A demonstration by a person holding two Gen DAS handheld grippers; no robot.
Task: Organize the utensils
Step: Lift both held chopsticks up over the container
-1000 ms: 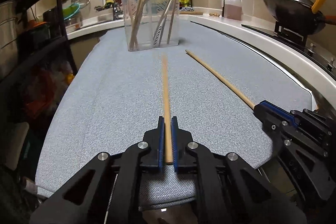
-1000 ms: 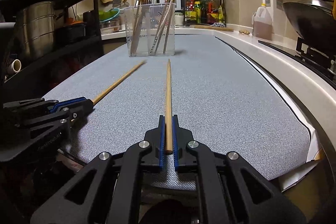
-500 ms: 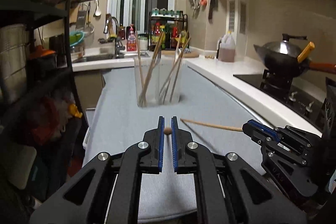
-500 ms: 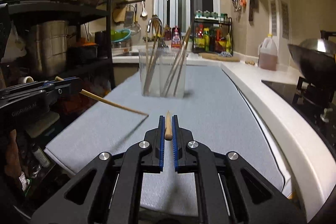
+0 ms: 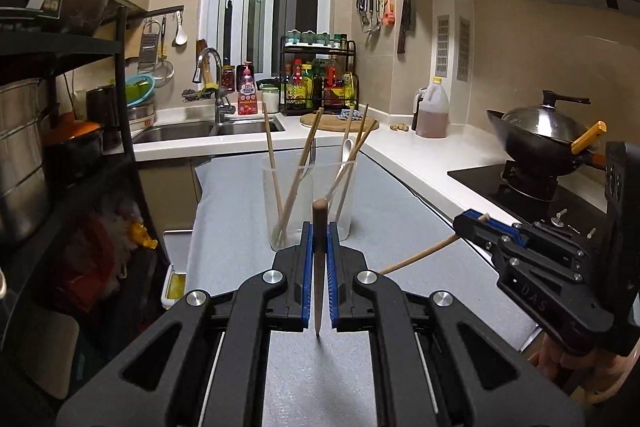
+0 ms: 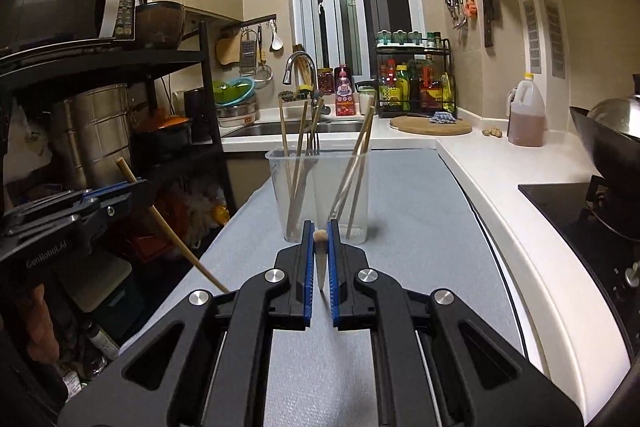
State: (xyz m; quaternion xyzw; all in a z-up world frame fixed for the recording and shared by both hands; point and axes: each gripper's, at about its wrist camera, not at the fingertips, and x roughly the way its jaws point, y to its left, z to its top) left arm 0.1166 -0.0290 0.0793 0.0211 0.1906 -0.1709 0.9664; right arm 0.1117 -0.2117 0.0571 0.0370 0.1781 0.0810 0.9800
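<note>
A clear plastic container stands on the grey mat, holding several chopsticks, a fork and a spoon. My left gripper is shut on a wooden chopstick, raised above the mat just before the container. Seen from the right wrist view, the left gripper sits at the left, its chopstick slanting down. My right gripper is shut on a second chopstick. In the left wrist view the right gripper hangs at the right with that chopstick sloping downward.
A black shelf rack with pots and a microwave flanks the mat's left side. To the right runs a white counter with a cooktop and a wok. Sink, spice rack and an oil jug sit behind.
Both grippers have risen from the mat, each lifting its chopstick. The chopsticks lay flat on the mat before and now hang tilted in the air, nearer the container.
</note>
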